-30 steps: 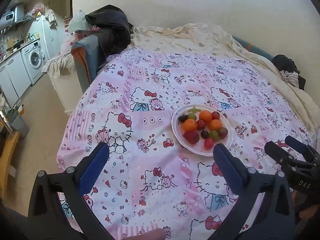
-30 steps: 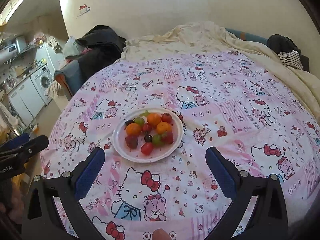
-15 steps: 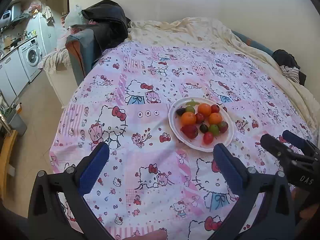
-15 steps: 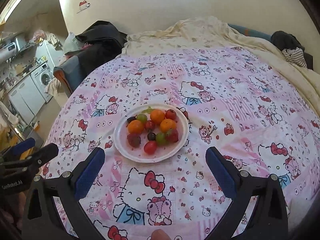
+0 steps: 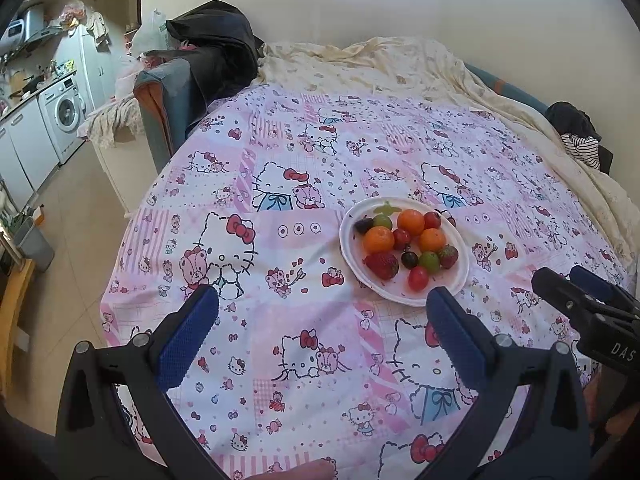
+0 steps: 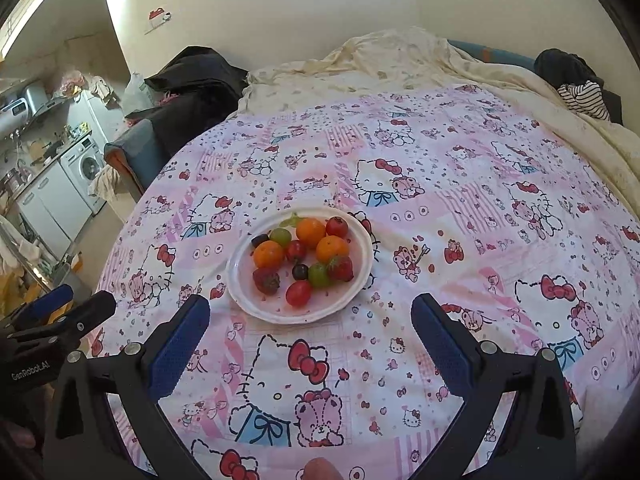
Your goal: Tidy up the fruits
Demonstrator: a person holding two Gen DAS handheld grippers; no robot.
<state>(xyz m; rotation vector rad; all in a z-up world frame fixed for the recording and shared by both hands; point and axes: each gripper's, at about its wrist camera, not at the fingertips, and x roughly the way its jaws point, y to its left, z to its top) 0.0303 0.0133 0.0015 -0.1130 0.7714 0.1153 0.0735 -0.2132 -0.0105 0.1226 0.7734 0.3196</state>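
A white plate (image 6: 362, 276) of mixed fruit (image 6: 304, 256) is set on the patterned bedspread (image 6: 440, 208), just ahead of both grippers. The left gripper (image 5: 320, 328) and right gripper (image 6: 310, 330) are held wide open, nothing grasped. On the soft bed the plate could be tipped by a nudge, and round fruits could be sent rolling or squashed. "DAS" and "GenRobot.AI" can be read on the grippers.

Fruits (image 6: 304, 258) lie on a plate (image 6: 244, 292) on the bedspread (image 6: 440, 216).
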